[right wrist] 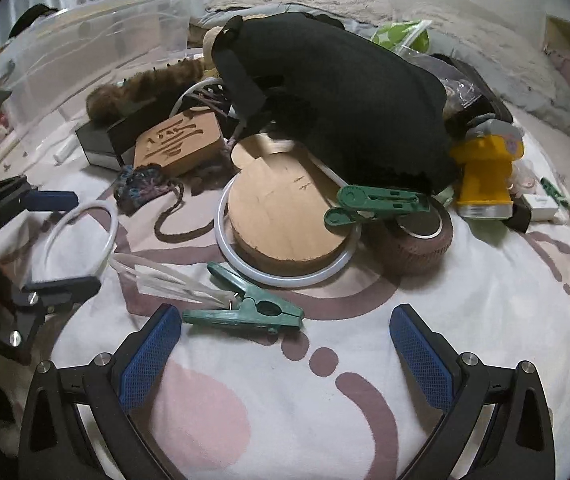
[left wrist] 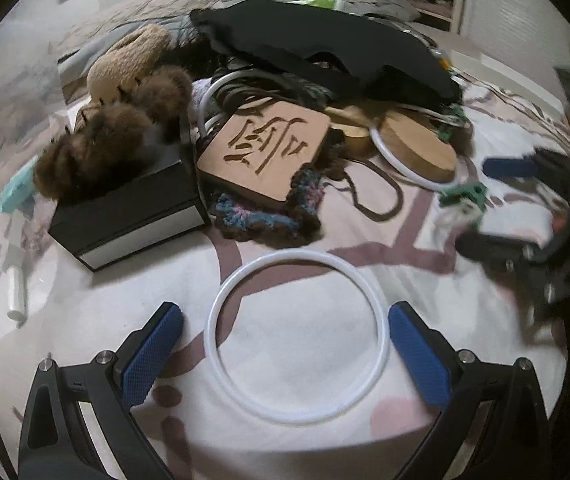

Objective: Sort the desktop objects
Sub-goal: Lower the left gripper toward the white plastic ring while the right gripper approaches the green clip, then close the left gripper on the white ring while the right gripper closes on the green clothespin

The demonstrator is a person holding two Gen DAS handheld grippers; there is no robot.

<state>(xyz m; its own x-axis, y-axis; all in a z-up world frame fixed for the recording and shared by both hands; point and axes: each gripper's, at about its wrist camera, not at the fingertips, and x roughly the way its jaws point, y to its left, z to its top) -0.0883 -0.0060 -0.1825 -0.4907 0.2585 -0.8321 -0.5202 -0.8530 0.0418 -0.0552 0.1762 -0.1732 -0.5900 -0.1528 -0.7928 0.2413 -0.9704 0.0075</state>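
- While your left tongs (left wrist: 285,356) gape wide, the white ring (left wrist: 297,336) lies flat between them, ungripped.
- Your right tongs (right wrist: 285,356) spread wide, empty; a green clip (right wrist: 245,312) lies just beyond.

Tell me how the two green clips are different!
The near green clip lies flat on the patterned cloth; the far green clip rests up on the round wooden board. The near green clip bites a clear plastic bag; the far green clip's tip meets the black fabric, but I can't tell if it grips it. The near one lies close to the right tool. Both are green plastic spring clips.
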